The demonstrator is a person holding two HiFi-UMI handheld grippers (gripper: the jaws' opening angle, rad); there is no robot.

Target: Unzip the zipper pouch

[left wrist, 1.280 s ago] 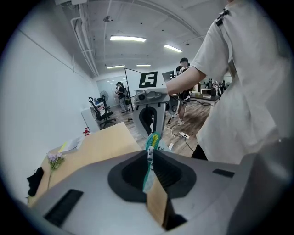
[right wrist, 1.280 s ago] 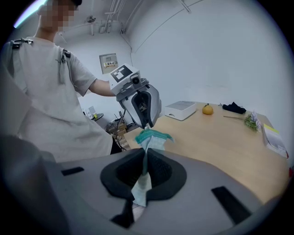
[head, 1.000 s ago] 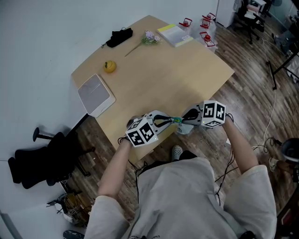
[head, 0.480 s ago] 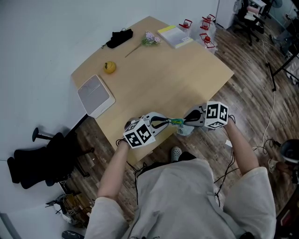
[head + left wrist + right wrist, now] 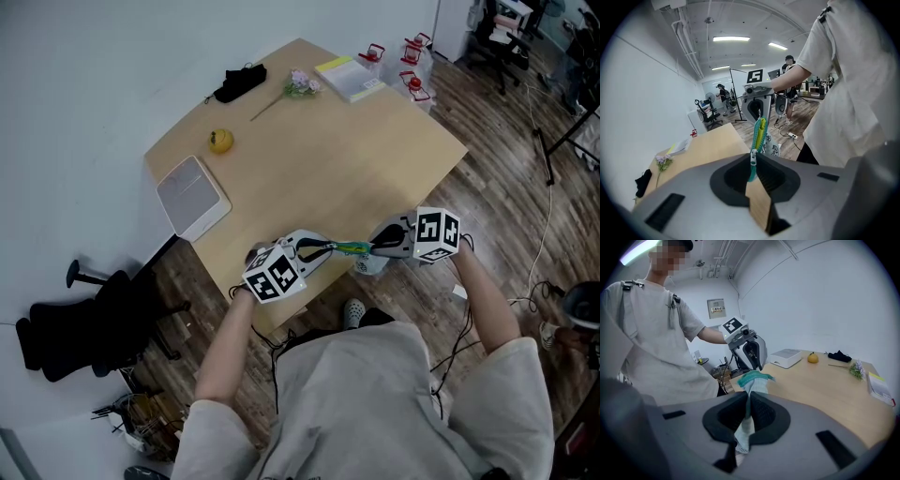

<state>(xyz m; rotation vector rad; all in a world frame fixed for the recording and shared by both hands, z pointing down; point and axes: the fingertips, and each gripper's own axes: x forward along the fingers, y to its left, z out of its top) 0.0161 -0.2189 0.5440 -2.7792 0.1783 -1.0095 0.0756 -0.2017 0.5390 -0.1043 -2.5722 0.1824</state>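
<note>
My left jaws: my left gripper (image 5: 323, 249) is pinched on the teal zipper end of the zipper pouch (image 5: 362, 253). The silver slider (image 5: 753, 157) sits right at the jaw tips.
My right jaws: my right gripper (image 5: 377, 247) is pressed nearly together on the pouch's pale fabric, which runs down between the pads.
Where the pouch is: lower centre of the head view, strung in the air between my two grippers. It hangs just off the near edge of the bench (image 5: 309, 159) and touches nothing else.
Weight: I judge it light; it hangs from two small pinches without dragging either gripper down.
Stiffness: soft cloth. The body droops below the zipper line and crumples in my right jaws, so it will fold rather than push back.
Slip: thin fabric could creep out of my right jaws under a pull along the zipper. The slider is small and hard, so it could slip out.
Where to hold: one grip at the slider and the other on fabric close to the zipper line, to keep the teeth taut and straight.
Care: pull in line with the zipper; sideways tugs would likely bunch the cloth and jam the slider.
</note>
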